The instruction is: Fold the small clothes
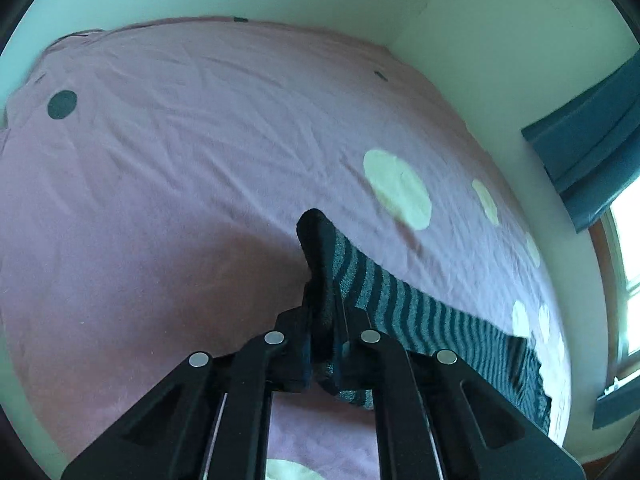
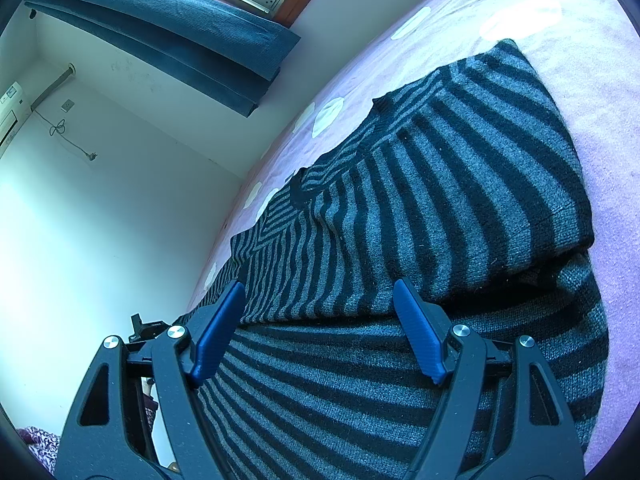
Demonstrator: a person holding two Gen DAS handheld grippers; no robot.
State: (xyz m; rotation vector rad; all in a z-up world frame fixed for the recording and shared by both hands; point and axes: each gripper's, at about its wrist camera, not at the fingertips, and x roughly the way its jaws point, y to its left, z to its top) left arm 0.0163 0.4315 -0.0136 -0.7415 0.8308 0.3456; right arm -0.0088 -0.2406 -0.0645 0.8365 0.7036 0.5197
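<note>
Knit sweater (image 1: 416,312) edge pinched in left gripper (image 1: 324,320); right gripper (image 2: 320,332) spread wide, holding nothing. Risk imo: one-sided pull drags folded layers crooked, bunches on pink sheet (image 1: 180,160).

Sweater (image 2: 420,208) lies on the bed (image 1: 180,160) — folded layer on top, wall (image 2: 100,220) left.

A black-and-grey striped knit sweater (image 2: 440,184) lies on the pink bedsheet (image 2: 608,128), partly folded over itself. One dark-edged end, perhaps a cuff, is lifted off the sheet and bunched upright.
</note>
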